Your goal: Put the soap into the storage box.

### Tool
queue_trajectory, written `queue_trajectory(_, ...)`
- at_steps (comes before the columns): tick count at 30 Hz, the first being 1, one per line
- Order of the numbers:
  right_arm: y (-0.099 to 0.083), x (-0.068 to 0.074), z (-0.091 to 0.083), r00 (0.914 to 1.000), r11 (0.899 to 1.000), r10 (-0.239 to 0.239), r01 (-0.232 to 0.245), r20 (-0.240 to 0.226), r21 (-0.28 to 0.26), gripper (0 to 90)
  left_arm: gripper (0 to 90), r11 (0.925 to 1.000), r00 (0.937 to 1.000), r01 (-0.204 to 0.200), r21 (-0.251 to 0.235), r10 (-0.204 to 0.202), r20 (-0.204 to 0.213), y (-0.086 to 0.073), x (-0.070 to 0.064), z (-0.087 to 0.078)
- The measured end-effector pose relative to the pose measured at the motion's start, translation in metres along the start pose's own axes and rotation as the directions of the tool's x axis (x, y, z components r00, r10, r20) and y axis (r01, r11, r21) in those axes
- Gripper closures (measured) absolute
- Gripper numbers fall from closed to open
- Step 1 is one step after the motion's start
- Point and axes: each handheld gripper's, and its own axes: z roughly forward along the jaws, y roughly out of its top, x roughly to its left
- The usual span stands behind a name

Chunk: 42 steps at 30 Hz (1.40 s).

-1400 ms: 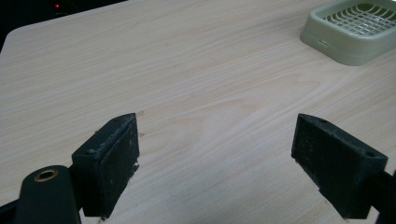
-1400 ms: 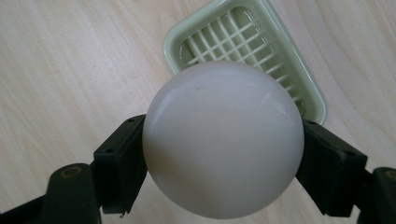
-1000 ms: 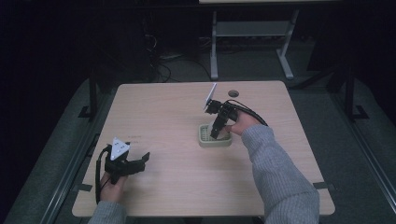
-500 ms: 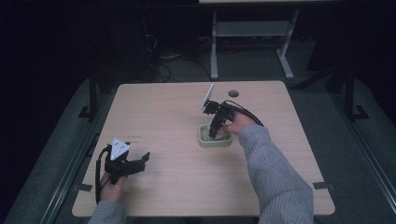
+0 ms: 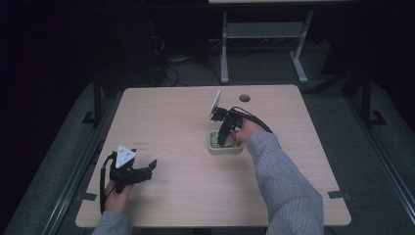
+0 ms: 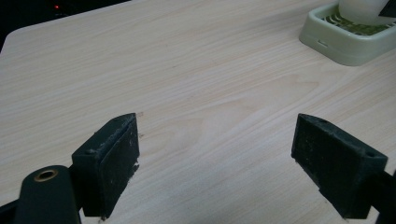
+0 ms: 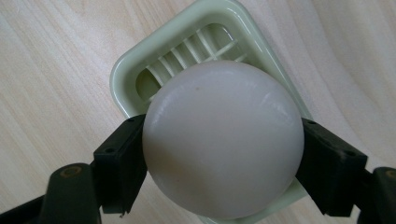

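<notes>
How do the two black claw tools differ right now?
The right gripper is clamped on a round white soap over the green soap dish; the left gripper stands wide open and holds nothing. The right points down into the dish, the left lies low over bare table. Both have black jaws.

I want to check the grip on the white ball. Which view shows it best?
The right gripper view: the white ball sits large between the right gripper jaws, over the green tray. The left gripper view catches just its bottom edge at the far tray. In the high view the hand hides it.
</notes>
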Motion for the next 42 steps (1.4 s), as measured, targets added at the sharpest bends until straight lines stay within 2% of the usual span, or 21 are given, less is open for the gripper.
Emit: queue_trajectory(42, 0.0012, -0.0017, 0.009, 0.9996, 0.999, 0.028, -0.028, -0.006, 0.014, 22.9, 14.8, 1.0, 1.0, -0.004, 0.0, 0.004, -0.001, 0.0, -0.0006, 0.0)
